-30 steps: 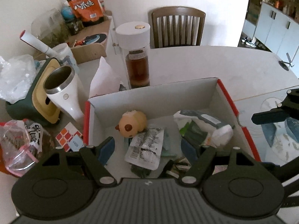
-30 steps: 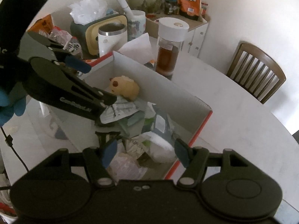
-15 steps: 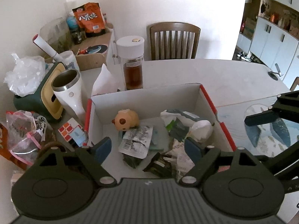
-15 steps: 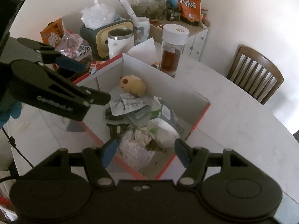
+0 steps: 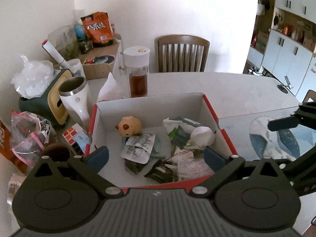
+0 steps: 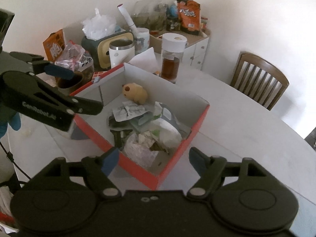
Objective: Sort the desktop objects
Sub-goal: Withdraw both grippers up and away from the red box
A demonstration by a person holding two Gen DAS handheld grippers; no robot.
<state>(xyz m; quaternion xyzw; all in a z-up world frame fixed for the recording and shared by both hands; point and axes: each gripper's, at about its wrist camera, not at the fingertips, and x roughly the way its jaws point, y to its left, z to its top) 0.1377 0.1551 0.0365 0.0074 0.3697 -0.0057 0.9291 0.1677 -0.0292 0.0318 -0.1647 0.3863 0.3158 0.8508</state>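
While the left gripper is hanging above the near edge of the red-and-white box with its blue-padded fingers spread wide and gripping nothing, a clutter is sitting along the table's left side: a puzzle cube touching the box's left wall, a white steel-rimmed mug behind it, and a tea jar past the far wall. Inside the box, a tan toy animal is lying towards the back, a barcoded packet just in front of it, and crumpled wrappers to the right. The right gripper is hovering off the box's corner, likewise spread and empty.
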